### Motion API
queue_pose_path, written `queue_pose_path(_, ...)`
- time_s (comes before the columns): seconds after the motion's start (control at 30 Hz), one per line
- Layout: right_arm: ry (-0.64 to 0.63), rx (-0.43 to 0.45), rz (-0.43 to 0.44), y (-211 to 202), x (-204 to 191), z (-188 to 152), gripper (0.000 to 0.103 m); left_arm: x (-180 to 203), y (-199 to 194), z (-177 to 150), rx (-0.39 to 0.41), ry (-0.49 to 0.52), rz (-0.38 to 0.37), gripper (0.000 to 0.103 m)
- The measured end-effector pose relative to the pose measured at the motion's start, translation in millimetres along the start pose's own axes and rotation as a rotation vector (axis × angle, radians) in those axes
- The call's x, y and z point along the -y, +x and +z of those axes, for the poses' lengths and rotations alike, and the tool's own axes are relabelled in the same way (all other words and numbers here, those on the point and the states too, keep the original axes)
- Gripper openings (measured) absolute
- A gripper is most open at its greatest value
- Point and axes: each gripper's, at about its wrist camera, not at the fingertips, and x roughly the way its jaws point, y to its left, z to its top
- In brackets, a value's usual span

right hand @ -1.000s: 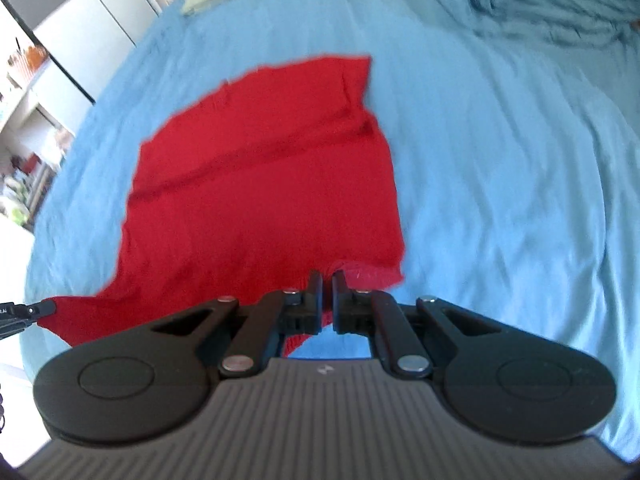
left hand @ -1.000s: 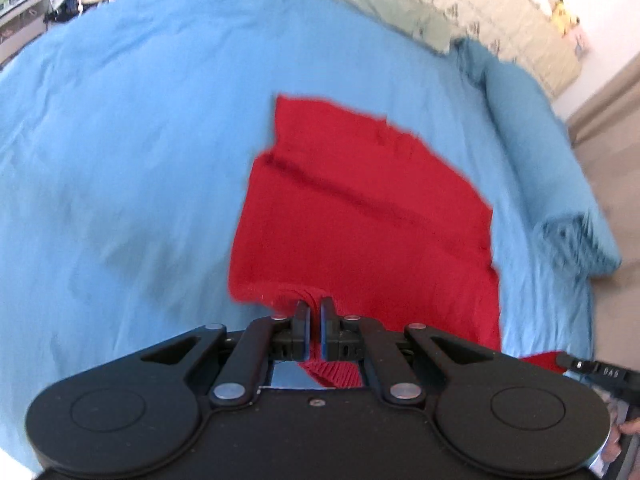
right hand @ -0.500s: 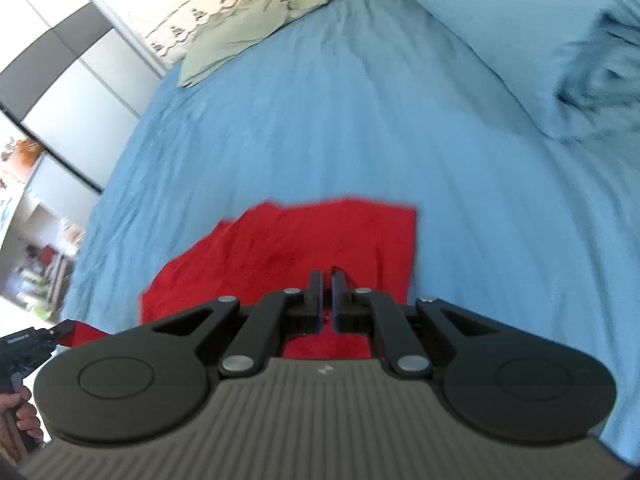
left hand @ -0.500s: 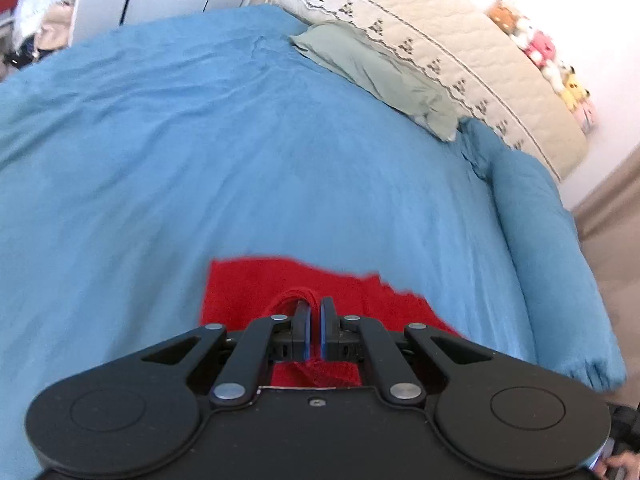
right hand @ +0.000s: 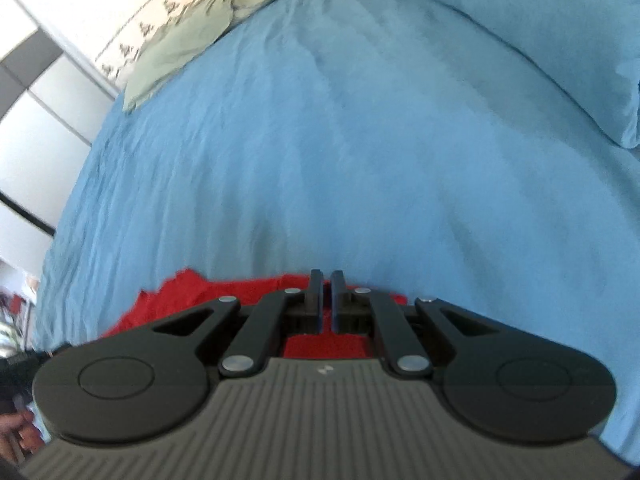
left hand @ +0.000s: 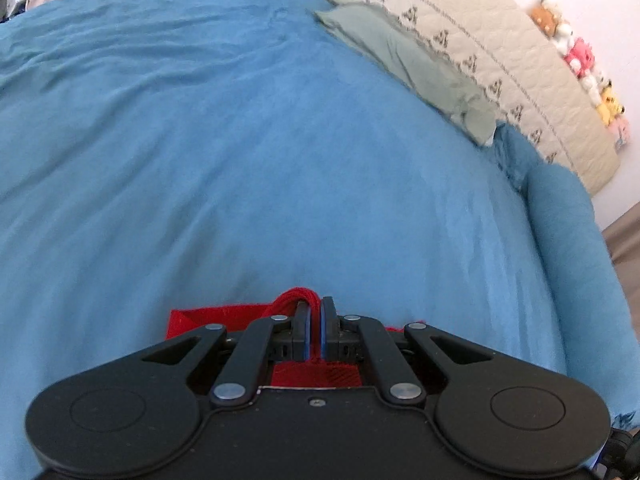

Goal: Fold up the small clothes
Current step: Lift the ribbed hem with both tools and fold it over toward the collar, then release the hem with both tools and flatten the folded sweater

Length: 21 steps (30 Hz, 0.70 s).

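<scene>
Left wrist: claw (left hand: 315,312) pinching red garment (left hand: 224,316).

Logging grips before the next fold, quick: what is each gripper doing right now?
Left gripper: shut on the red knitted garment, a bunched fold pinched between its fingers.
Right gripper: shut on the same red knitted garment.

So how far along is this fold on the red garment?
Mid-fold. Done: both edges are gripped, the left gripper and right gripper each shut on the red garment. In hand: carrying it forward over the blue bedspread. Left: laying it down, releasing, any further folds. Most of the garment is hidden.
</scene>
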Motion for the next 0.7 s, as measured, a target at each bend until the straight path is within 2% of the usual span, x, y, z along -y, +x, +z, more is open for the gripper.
queue_pose_path(0.13,0.016,0.061,0.014,-17.9,1.7,9.5,0.015,-1.4,-12.7,-0.1,0.031,-0.009,-0.006,0.004)
queue_pose_path(0.23,-0.026,0.028,0.009,-9.8,-0.3,10.2,0.015,-2.3,6.4,-3.1,-0.042,-0.012,0.0,0.005)
queue_pose_path(0.27,-0.062,0.014,0.004,-6.5,-3.4,6.8,0.016,-1.8,12.5,-3.1,-0.059,-0.015,0.02,0.012)
queue_pose_path(0.33,-0.115,0.003,0.009,-6.7,-11.8,-2.5,0.023,2.8,15.3,-3.1,-0.064,0.008,0.063,0.046)
queue_pose_path(0.37,-0.14,0.002,0.012,-9.2,-17.1,-7.1,0.035,7.1,11.1,-3.0,-0.05,0.032,0.083,0.071)
queue_pose_path(0.4,-0.164,0.005,0.018,-12.2,-22.4,-12.1,0.048,13.5,1.4,-4.4,-0.015,0.071,0.095,0.081)
queue_pose_path(0.43,-0.192,0.018,0.026,-17.6,-28.9,-18.9,0.075,20.1,-9.9,-6.2,0.017,0.116,0.101,0.085)
queue_pose_path(0.47,-0.218,0.03,0.036,-21.8,-35.5,-24.6,0.089,27.4,-21.5,-8.8,0.039,0.165,0.111,0.093)
queue_pose_path(0.57,-0.308,-0.002,0.077,-25.7,-57.5,-43.3,0.09,47.3,-50.2,-23.0,0.064,0.281,0.119,0.102)
queue_pose_path(0.63,-0.35,-0.045,0.097,-21.7,-68.8,-55.9,0.09,58.4,-58.8,-41.3,0.015,0.362,0.083,0.103)
queue_pose_path(0.7,-0.402,-0.083,0.113,-13.3,-79.9,-67.6,0.09,61.8,-57.0,-60.3,-0.058,0.399,0.036,0.103)
